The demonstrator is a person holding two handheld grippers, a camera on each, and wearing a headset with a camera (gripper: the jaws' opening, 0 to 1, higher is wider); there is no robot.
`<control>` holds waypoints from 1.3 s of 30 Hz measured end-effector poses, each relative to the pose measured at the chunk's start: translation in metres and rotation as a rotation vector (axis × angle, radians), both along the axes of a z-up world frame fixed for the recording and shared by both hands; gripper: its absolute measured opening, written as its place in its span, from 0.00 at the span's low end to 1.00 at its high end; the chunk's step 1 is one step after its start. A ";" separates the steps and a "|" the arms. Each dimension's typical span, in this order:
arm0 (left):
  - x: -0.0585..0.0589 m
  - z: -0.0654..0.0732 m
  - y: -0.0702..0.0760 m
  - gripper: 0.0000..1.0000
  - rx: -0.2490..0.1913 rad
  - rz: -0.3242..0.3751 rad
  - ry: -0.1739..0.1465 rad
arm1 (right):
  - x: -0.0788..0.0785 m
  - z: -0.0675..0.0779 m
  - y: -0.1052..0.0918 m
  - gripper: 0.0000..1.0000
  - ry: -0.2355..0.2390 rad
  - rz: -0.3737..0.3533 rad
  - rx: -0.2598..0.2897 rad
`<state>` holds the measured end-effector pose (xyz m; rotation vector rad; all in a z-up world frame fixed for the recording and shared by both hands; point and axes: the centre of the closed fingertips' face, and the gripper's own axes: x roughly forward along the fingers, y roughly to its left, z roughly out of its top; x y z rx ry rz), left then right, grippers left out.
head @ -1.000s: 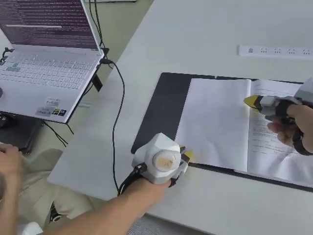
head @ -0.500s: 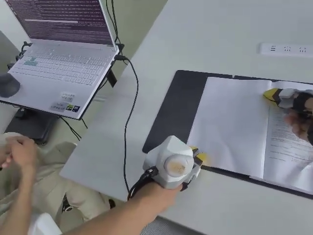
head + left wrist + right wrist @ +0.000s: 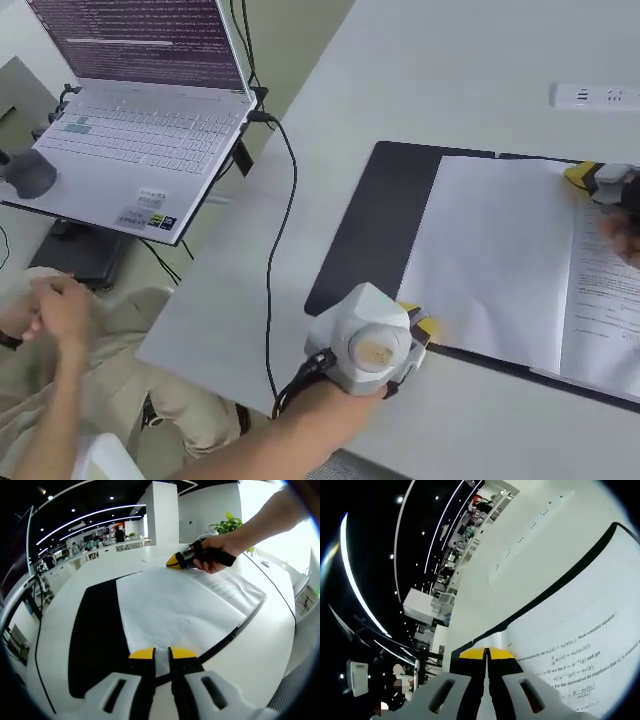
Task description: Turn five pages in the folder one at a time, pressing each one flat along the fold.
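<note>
The open folder (image 3: pixel 375 225) lies on the white table, its black inside cover at the left. A blank turned page (image 3: pixel 490 250) lies flat over it, and a printed page (image 3: pixel 605 300) lies to its right. My left gripper (image 3: pixel 420 325) rests at the near edge of the blank page (image 3: pixel 170 605), jaws almost together with a thin slit between them. My right gripper (image 3: pixel 580 176) is shut, its yellow tips down on the fold near the folder's far end. In the right gripper view its tips (image 3: pixel 485 653) touch the top of the printed page (image 3: pixel 580 645). The right gripper (image 3: pixel 175 560) also appears across the folder in the left gripper view.
An open laptop (image 3: pixel 140 140) stands on a raised stand at the left, with a black cable (image 3: pixel 275 250) running down the table's edge. A white power strip (image 3: pixel 595 96) lies at the far right. A person's hand (image 3: pixel 60 310) shows at the lower left.
The head camera has swung, shifting the whole picture. My right gripper has slid along the fold toward the folder's far end. The left gripper has stayed at the page's near edge.
</note>
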<state>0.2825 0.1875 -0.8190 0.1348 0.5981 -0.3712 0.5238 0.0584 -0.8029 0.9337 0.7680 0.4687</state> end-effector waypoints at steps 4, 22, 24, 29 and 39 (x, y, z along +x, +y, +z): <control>0.000 -0.001 0.000 0.09 0.000 -0.002 -0.001 | 0.011 0.000 -0.004 0.00 -0.009 -0.033 -0.003; 0.001 -0.002 0.001 0.09 -0.002 0.004 -0.002 | 0.008 -0.002 -0.002 0.00 0.019 -0.014 0.023; 0.001 -0.001 0.001 0.09 -0.001 0.003 -0.002 | 0.006 -0.003 -0.001 0.00 0.027 -0.004 0.033; 0.001 -0.001 0.001 0.09 -0.002 0.004 -0.001 | -0.004 -0.004 0.001 0.00 0.040 0.041 0.044; -0.001 0.000 0.001 0.09 -0.001 0.005 -0.003 | -0.030 -0.003 0.006 0.00 0.054 0.101 0.032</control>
